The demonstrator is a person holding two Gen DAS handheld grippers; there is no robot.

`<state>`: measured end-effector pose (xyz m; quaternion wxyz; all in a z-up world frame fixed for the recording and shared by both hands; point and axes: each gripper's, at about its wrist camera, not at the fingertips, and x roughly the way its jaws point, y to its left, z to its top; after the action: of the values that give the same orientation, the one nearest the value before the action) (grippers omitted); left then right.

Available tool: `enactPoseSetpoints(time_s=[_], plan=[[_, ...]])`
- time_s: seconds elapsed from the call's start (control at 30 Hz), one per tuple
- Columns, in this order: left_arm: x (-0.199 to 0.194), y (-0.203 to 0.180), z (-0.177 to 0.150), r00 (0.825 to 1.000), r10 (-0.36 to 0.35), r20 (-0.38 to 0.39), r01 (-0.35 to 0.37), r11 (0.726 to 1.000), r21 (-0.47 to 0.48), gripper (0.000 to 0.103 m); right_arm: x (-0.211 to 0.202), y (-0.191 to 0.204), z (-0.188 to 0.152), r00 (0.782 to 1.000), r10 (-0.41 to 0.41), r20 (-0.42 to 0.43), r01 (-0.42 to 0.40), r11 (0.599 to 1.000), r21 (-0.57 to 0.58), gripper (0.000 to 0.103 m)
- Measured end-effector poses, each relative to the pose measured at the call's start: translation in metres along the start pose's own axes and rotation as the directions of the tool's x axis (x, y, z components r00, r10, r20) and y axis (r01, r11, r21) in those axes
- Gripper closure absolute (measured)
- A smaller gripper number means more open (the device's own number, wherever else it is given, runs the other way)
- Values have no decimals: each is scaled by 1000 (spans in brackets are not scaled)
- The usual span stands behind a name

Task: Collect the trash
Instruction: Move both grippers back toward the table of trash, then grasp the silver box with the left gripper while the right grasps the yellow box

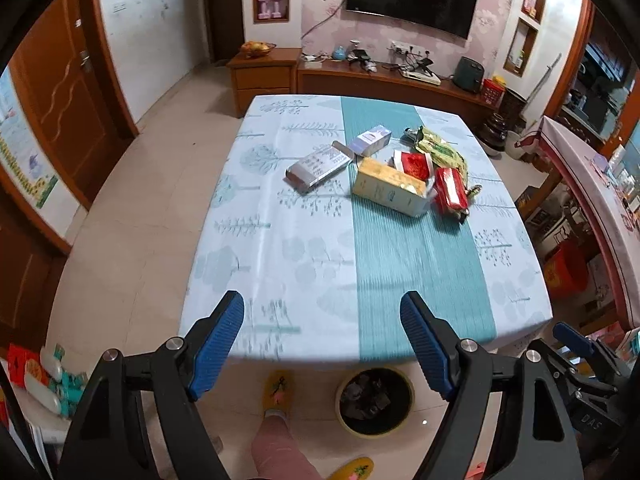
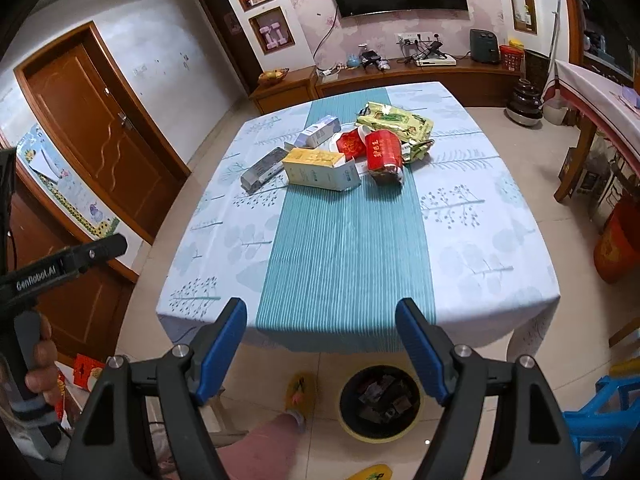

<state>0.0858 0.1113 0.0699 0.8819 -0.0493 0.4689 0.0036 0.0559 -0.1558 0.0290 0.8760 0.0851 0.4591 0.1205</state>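
Left wrist view: my left gripper (image 1: 322, 344) hangs over the near edge of the bench (image 1: 304, 264), its blue fingers (image 1: 218, 344) spread wide apart with nothing between them. My right gripper (image 2: 320, 346) sits the same way in its own view, fingers (image 2: 420, 348) wide apart and bare, above the near bench edge. The trash lies in a loose heap at the far middle of the bench, well apart from both grippers. Leftmost is a silver box (image 1: 318, 168), its long axis running from near-left to far-right, with an open flap at the far end. Just beyond it a small white and purple box (image 1: 370, 140) lies along roughly the same slant. A yellow carton (image 1: 390, 188) lies nearest me, long axis running left to right and slanting nearer on the right, its open white end facing right. Behind it sits a red paper cup (image 1: 412, 164), and touching the carton's right end a red packet (image 1: 452, 192) points towards me. A green foil bag (image 1: 438, 148) lies farthest right, crumpled. Nothing stands between my fingers and the heap, only bare striped cloth. On the floor below the near edge stands a yellow-rimmed bin (image 1: 374, 400) with dark scraps inside, and left of it my foot in a yellow slipper (image 1: 276, 392).
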Motion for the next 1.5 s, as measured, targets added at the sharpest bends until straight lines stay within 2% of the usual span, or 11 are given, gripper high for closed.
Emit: enactPoseSetpoints(time_s=[0.3,0.5,0.67,0.8,0.9,1.0,1.1,1.2,1.3,1.37,1.5], plan=[[105,33,111,992,-66,-107,81,986,144,24,73,29,78,997,-78,1,78,997,25,28],[187,43,164,978,-70,-198,119,963,244,24,148,55,138,986,-165,-13,163,985,-63,28],[244,45,184,956,-81,-281,165,943,290,24,213,65,179,974,-224,-41,211,956,-203,28],[279,45,190,940,-81,-333,194,926,323,24,248,66,191,957,-284,-63,250,914,-320,28],[296,41,193,924,-101,-368,232,914,333,24,266,63,194,949,-300,-98,242,891,-383,28],[310,32,194,904,-123,-410,280,894,349,24,280,58,192,945,-284,-161,198,891,-408,28],[319,21,194,901,-115,-419,287,882,375,24,294,55,185,929,-292,-227,179,893,-413,28],[330,10,193,901,-97,-423,279,875,396,24,301,50,178,918,-293,-265,178,906,-384,31],[340,4,194,901,-78,-427,266,877,401,24,297,45,174,922,-258,-288,171,940,-295,53],[348,1,194,900,-67,-431,258,878,402,24,292,40,173,925,-246,-291,183,956,-229,56],[363,-7,197,895,-54,-442,256,875,411,24,272,24,160,941,-164,-296,169,986,-9,57]])
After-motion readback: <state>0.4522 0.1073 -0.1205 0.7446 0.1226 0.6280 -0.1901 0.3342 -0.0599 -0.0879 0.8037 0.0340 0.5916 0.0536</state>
